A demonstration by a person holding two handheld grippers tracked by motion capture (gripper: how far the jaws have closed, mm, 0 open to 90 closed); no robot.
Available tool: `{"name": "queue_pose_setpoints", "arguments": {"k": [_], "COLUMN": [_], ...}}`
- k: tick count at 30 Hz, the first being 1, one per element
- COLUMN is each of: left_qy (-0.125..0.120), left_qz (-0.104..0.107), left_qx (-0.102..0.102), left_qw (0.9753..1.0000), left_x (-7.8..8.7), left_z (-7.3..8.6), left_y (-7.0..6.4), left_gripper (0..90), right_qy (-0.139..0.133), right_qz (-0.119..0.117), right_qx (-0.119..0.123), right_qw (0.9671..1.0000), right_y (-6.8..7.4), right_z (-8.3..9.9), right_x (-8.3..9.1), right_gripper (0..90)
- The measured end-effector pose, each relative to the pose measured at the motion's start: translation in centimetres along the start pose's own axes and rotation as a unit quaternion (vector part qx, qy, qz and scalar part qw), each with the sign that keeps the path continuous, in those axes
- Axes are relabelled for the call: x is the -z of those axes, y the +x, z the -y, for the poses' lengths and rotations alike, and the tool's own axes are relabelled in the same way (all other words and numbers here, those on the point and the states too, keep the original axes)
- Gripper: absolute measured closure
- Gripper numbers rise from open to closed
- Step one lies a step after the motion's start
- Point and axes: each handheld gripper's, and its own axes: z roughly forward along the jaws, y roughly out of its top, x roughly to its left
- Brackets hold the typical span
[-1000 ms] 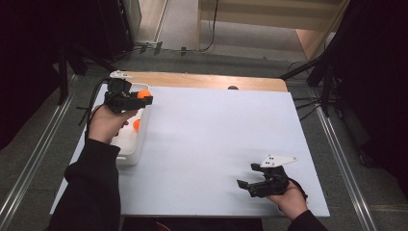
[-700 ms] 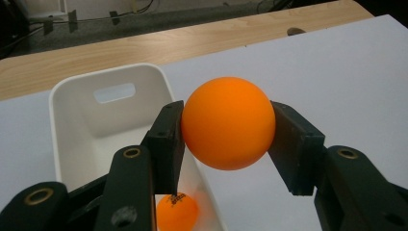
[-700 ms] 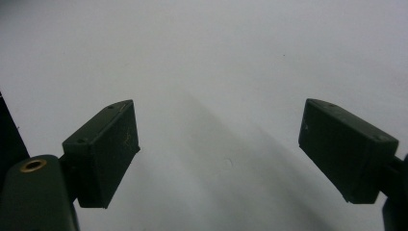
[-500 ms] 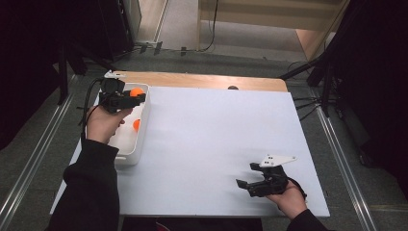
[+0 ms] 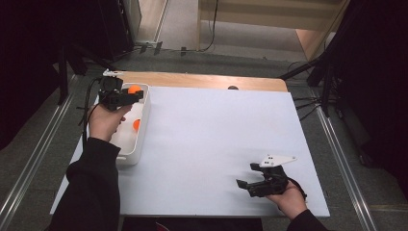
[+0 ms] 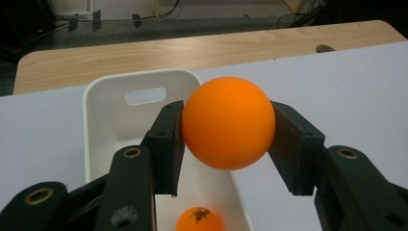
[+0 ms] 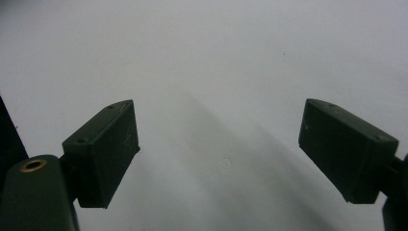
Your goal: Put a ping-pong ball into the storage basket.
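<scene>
The broad white tabletop (image 5: pixel 211 139) was left unobstructed, interrupted only by the white rectangular plastic bin (image 5: pixel 139 137) at its left edge.

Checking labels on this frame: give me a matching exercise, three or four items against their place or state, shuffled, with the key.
Things:
1. left gripper
2. right gripper
3. held orange ball
4. second orange ball

States:
A. lying at the bottom of the white bin
B. open, over the bare white table
C. pinched between two black jaws, above the bin
D. shut on a ball

Pairs: 1-D, 2-B, 3-C, 4-A
</scene>
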Motion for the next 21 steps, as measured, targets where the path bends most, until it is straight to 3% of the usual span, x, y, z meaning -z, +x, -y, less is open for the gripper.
{"name": "queue_pose_setpoints", "arguments": {"k": [10, 21], "left_qy": [-0.011, -0.027], "left_qz": [-0.019, -0.023], "left_qx": [0.011, 0.026], "left_qw": [0.9997, 0.9990], "left_x": [-1.2, -2.3], "left_z": [-0.1, 0.0], "left_y": [0.6, 1.0], "left_gripper": [50.2, 50.2], "right_qy": [0.001, -0.001], "right_qz": [0.002, 0.006], "right_qx": [-0.003, 0.000], "right_qw": [1.0000, 1.0000], "right_y": [0.0, -0.1], "right_z": [0.1, 0.2], "right_x": [0.0, 0.2], "right_gripper": [12.4, 12.4]}}
